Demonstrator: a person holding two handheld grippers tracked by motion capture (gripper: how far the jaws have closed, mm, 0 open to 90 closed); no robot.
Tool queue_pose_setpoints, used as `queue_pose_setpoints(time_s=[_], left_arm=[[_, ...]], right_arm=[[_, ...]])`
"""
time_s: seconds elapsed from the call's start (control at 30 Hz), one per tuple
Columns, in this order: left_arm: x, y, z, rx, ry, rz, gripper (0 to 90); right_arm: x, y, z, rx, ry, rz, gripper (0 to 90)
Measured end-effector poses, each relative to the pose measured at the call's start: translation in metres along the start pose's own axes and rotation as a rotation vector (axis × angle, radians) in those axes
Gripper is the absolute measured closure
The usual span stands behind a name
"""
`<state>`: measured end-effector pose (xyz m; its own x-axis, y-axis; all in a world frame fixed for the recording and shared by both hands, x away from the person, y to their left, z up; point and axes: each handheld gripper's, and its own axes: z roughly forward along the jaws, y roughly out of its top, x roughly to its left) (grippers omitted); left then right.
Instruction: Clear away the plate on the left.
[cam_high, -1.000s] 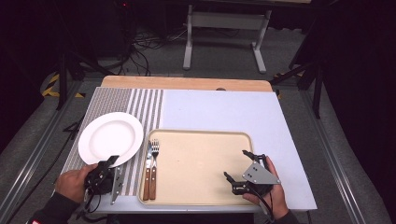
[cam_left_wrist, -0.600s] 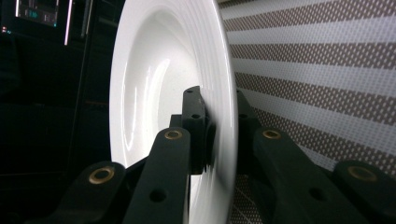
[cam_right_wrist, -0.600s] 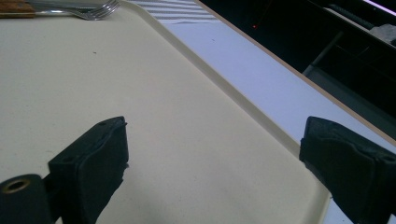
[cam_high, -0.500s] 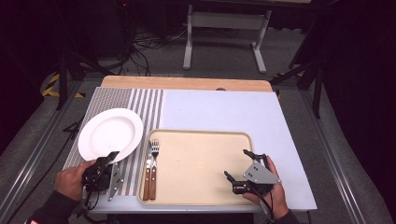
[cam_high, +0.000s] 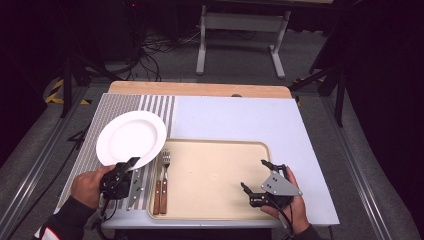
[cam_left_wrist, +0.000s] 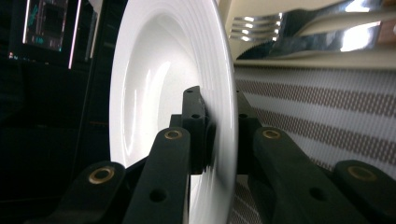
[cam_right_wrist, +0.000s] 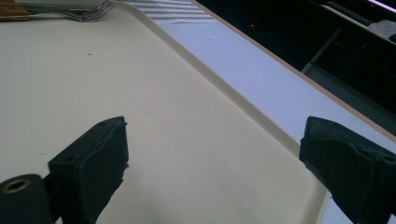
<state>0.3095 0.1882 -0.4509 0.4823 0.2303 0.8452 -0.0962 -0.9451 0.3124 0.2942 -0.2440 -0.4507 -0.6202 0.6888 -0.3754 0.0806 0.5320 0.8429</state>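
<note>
Left claw now clamping white plate rim, plate lifted

Plate rim cut off at 12 and 6 o'clock in left gripper view; jaws hide part of it. Fork handle cropped at 9 o'clock in right gripper view.

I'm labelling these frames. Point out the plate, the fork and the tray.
plate (cam_high: 129, 136), high view, middle of its well
fork (cam_high: 165, 159), high view, its tines
tray (cam_high: 215, 175), high view, bare floor

no readable text, labels, numbers
</note>
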Motion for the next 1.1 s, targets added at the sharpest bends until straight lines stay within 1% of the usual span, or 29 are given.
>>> queue_pose_setpoints(time_s=[0.07,0.17,0.27,0.33,0.43,0.5,0.63,0.67,0.73,0.77,0.83,0.9,0.97,1.03,1.07,1.1], left_arm=[[0.001,0.007,0.002,-0.009,-0.004,0.013,81.6],[0.002,0.017,0.004,-0.033,-0.006,0.016,81.5],[0.002,0.024,0.006,-0.039,-0.013,0.024,81.5],[0.002,0.032,0.007,-0.059,-0.012,0.036,81.4],[0.001,0.041,0.009,-0.074,-0.014,0.052,81.5],[0.0,0.047,0.011,-0.087,-0.022,0.061,81.5],[-0.004,0.059,0.014,-0.1,-0.035,0.088,81.4],[-0.005,0.062,0.014,-0.107,-0.032,0.096,81.4],[-0.006,0.068,0.015,-0.112,-0.045,0.106,81.4],[-0.007,0.07,0.014,-0.119,-0.054,0.113,81.4],[-0.01,0.075,0.012,-0.138,-0.064,0.112,81.3],[-0.013,0.08,0.011,-0.15,-0.069,0.136,81.3],[-0.016,0.084,0.009,-0.168,-0.07,0.138,81.3],[-0.018,0.089,0.007,-0.179,-0.076,0.148,81.3],[-0.02,0.092,0.007,-0.194,-0.077,0.147,81.2],[-0.021,0.095,0.006,-0.199,-0.086,0.157,81.1]], right_arm=[[-0.001,0.0,0.0,0.002,-0.002,0.005,8.7],[-0.002,0.0,0.0,0.0,-0.004,0.008,8.7],[-0.002,0.0,0.0,-0.001,-0.004,0.009,8.7],[-0.002,0.0,0.0,-0.002,-0.005,0.009,8.7],[-0.003,-0.001,-0.001,-0.004,-0.006,0.007,8.7],[-0.003,-0.001,-0.001,-0.005,-0.008,0.009,8.7],[-0.004,-0.001,-0.002,-0.008,-0.014,0.012,8.7],[-0.005,-0.001,-0.002,-0.008,-0.017,0.013,8.7],[-0.005,-0.001,-0.002,-0.009,-0.021,0.017,8.8],[-0.006,-0.002,-0.002,-0.008,-0.024,0.014,8.8],[-0.007,-0.002,-0.003,-0.01,-0.03,0.019,8.8],[-0.008,-0.003,-0.003,-0.012,-0.032,0.024,8.9],[-0.009,-0.003,-0.004,-0.016,-0.035,0.034,9.0],[-0.011,-0.003,-0.004,-0.02,-0.038,0.037,9.0],[-0.011,-0.003,-0.005,-0.019,-0.042,0.036,9.0],[-0.011,-0.003,-0.005,-0.02,-0.044,0.039,9.0]])
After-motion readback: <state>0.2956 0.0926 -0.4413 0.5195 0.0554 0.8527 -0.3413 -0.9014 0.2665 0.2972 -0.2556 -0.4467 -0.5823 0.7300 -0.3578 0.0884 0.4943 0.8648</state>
